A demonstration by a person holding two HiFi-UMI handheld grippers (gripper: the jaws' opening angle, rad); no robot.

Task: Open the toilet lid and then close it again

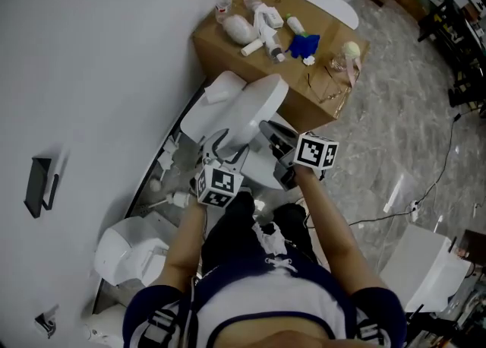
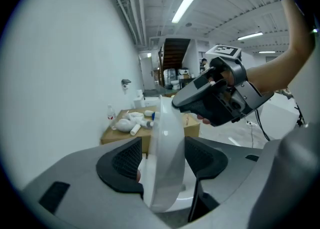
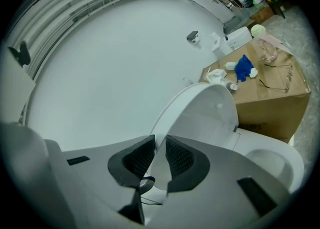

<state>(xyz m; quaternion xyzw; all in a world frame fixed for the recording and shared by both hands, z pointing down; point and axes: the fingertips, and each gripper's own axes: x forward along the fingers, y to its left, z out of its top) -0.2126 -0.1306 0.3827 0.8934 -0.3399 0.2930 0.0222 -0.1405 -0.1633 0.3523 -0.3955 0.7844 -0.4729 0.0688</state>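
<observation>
Apparently left hand-held gripper (image 1: 219,149), right hand-held gripper (image 1: 275,141) pinch half-raised lid (image 1: 254,107).

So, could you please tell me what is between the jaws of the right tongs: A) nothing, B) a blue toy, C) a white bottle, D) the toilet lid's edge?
D: in the right gripper view the right tongs are closed on the rim of the half-raised toilet lid.

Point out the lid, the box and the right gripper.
lid (image 1: 254,99): head view, middle of its white face.
box (image 1: 330,31): head view, bare patch of its top.
right gripper (image 3: 159,148): right gripper view, between its fingertips, shut on the lid's edge.
</observation>
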